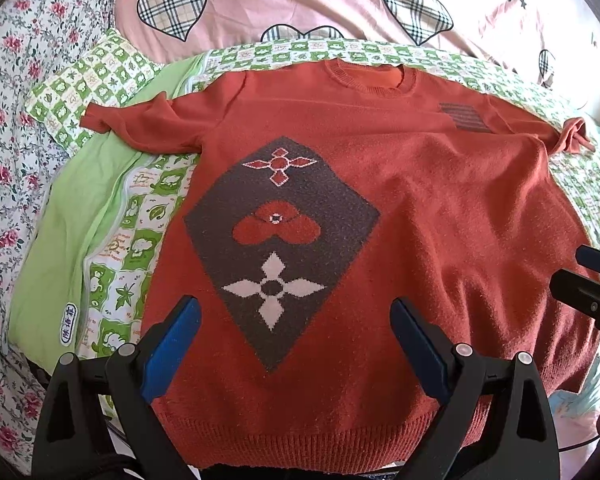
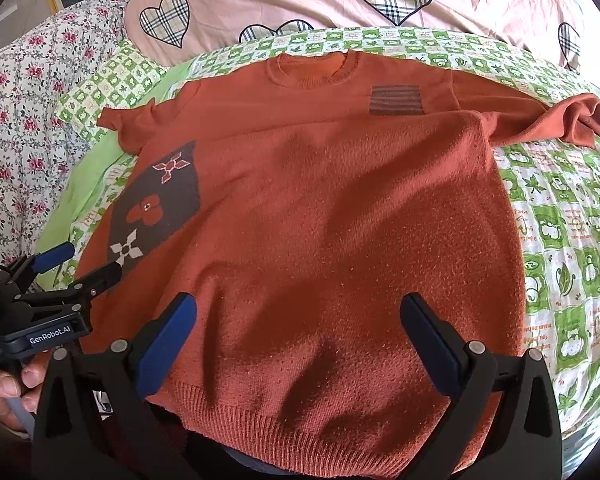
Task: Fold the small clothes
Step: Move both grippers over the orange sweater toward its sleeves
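Two grippers hover over one orange knit sweater (image 1: 440, 208), which lies face up and spread flat on a green-checked quilt (image 2: 572, 216), collar away from us and ribbed hem nearest. Our left gripper (image 1: 296, 344) has its blue-padded fingers spread wide and holds nothing, poised above the lower part of the brown diamond panel (image 1: 280, 240). Our right gripper (image 2: 298, 340) is likewise wide apart and empty, above the plain right half of the body.

We judge that folding has not begun: both sleeves lie out to the sides, the left sleeve (image 1: 140, 124) fairly flat, the right sleeve (image 2: 560, 120) bunched at its cuff. Our next move probably calls for lowering each gripper to a side edge or sleeve, pinching only the knit and not the quilt beneath, then carrying it inward over the body.

Some things we cannot settle. The hem's near edge runs under the gripper bodies, the sweater's back is hidden, and the small striped patch (image 2: 396, 100) near the chest is too coarse to read.
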Action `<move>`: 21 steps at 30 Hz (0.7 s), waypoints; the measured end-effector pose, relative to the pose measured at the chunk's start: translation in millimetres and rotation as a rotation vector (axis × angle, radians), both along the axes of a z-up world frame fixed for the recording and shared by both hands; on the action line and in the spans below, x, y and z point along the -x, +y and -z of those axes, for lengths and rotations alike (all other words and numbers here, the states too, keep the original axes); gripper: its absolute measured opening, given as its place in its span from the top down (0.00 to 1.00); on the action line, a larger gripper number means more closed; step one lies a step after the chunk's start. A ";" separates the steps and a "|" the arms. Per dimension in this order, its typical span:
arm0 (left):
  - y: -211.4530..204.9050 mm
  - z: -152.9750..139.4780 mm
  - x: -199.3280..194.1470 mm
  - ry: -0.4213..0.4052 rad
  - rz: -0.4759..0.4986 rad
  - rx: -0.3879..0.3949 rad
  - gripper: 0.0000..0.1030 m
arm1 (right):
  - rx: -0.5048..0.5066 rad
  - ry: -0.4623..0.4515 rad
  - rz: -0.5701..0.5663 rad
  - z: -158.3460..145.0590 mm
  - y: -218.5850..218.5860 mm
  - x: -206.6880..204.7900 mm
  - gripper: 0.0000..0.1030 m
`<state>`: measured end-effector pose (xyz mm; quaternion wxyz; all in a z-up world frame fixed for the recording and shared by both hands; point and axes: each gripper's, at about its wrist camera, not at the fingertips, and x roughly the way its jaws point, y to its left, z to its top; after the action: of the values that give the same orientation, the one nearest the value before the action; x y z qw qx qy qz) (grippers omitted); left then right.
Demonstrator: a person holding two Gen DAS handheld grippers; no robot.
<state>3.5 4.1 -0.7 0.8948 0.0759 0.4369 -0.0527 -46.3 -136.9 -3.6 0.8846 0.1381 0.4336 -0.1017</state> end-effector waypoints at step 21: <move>-9.2 7.9 -16.6 0.018 0.019 0.003 0.06 | -0.056 -0.040 0.019 2.8 -19.0 0.9 0.01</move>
<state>20.0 -5.1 -8.6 0.8903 0.0782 0.4441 -0.0627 -47.2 -155.9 -6.3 0.8879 0.1687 0.4172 -0.0953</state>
